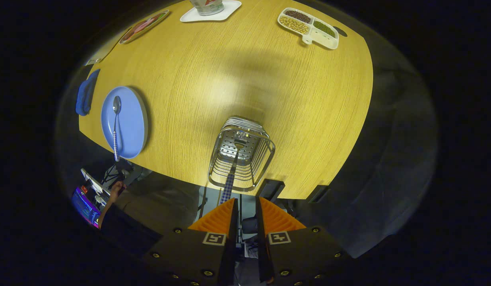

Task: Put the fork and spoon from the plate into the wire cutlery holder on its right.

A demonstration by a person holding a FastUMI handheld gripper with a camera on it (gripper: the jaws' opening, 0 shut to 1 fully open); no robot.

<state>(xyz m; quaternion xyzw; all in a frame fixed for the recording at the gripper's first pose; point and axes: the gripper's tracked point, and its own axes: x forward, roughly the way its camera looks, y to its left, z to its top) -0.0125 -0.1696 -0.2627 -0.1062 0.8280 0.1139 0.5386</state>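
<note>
Your gripper hangs at bottom centre, fingers slightly apart, gripping nothing. The fork stands in the wire holder mid-frame; the spoon lies on the blue plate, left.

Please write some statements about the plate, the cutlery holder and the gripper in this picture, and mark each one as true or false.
1. The spoon lies on the blue plate. True.
2. The wire cutlery holder is empty. False: a utensil with a checkered handle already stands in it, its handle leaning out toward the gripper.
3. The gripper is shut on the spoon. False: its fingers stand apart with nothing between them, and the spoon lies far from them on the plate.
4. A divided tray holding beans and grains sits at the far side of the table. True.
5. The holder lies tipped on its side. False: it stands upright, just ahead of the fingers.
</note>
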